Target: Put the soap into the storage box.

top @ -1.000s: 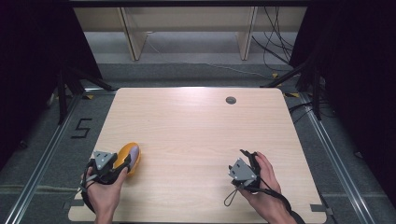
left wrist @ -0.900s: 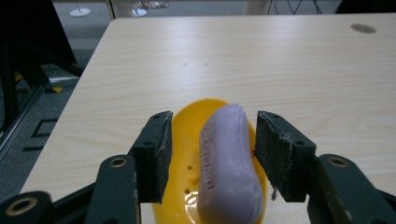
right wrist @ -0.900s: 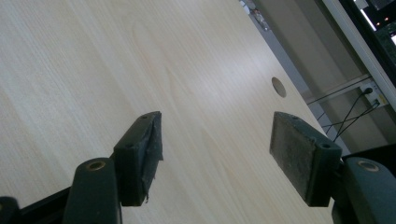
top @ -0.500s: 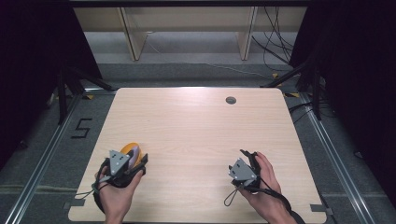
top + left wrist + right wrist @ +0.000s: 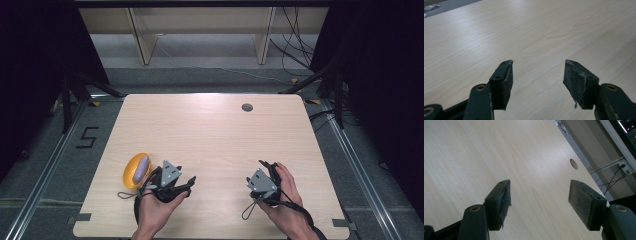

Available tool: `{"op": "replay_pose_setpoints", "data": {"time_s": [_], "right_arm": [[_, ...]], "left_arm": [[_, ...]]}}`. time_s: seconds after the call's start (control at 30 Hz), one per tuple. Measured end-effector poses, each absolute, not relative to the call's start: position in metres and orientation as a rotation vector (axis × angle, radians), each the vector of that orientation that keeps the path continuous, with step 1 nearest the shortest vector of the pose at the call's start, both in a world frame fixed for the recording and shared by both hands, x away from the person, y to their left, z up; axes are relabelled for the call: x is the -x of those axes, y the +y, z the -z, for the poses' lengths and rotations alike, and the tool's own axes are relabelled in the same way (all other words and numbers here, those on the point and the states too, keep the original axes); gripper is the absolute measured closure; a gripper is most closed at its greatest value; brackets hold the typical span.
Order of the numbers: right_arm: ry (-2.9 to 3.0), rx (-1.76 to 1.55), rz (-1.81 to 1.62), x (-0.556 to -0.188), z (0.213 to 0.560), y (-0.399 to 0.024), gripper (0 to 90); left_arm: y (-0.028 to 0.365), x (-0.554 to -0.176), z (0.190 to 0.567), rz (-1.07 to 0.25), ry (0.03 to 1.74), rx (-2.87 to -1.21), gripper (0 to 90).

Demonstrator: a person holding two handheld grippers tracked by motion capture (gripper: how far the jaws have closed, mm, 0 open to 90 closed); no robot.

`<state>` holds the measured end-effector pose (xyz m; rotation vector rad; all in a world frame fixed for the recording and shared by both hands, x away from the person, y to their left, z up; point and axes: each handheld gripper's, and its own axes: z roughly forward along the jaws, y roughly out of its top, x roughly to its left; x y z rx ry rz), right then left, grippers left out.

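We see the yellow-orange oval thing (image 5: 136, 170) lying flat on the desk (image 5: 215, 135), near the front-left corner. Glossy rounded shell, egg-like outline, long axis running away from us with a slight tilt. A greyish-lilac elongated patch sits on top, off-centre toward the right; we can't tell whether it's an insert or a separate piece. It's too small in the high view for finer detail.

Left tool (image 5: 189, 183) is just right of the oval thing, apart from it. Its jaws have just been opening; in the left gripper view (image 5: 537, 75) they stand spread, with bare wood between the pads (image 5: 509, 77).

Right tool (image 5: 265, 167) sits low over the front-right of the desk, well apart from the oval thing. Spread too in the right gripper view (image 5: 539, 197), with bare wood in the gap. The desk's cable hole (image 5: 573, 163) is ahead of it.
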<state>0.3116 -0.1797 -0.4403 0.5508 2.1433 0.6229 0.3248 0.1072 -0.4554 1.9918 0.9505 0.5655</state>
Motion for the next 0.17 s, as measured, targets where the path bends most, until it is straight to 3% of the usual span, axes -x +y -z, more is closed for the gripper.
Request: {"op": "replay_pose_setpoints", "data": {"time_s": [0.17], "right_arm": [[2.151,-0.586,-0.631,-0.313,0.441,-0.184,34.8]], "left_arm": [[0.092,-0.331,0.447,-0.531,0.855,-2.103,39.2]]}}
